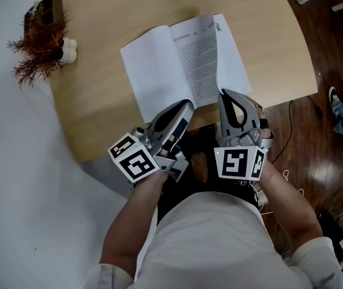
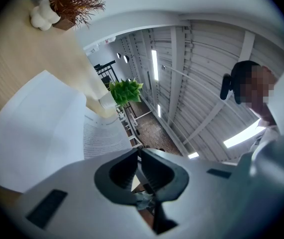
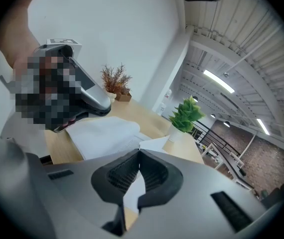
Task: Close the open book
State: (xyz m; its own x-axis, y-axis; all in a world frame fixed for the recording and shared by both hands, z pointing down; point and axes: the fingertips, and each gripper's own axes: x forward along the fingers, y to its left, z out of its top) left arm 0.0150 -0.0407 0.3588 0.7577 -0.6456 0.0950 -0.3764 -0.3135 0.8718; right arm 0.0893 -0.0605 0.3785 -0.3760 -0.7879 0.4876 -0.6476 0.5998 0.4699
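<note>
Open book (image 1: 183,59) lies flat mid-frame on the desk (image 1: 99,107); left tool (image 1: 185,106) and right tool (image 1: 224,95) are held closed, empty, at its lower edge. Pages could be creased if shoved.

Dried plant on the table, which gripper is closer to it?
Left. The left gripper sits at the blank page of the book, on the side toward the dried plant; the right gripper sits at the printed page, farther off.
</note>
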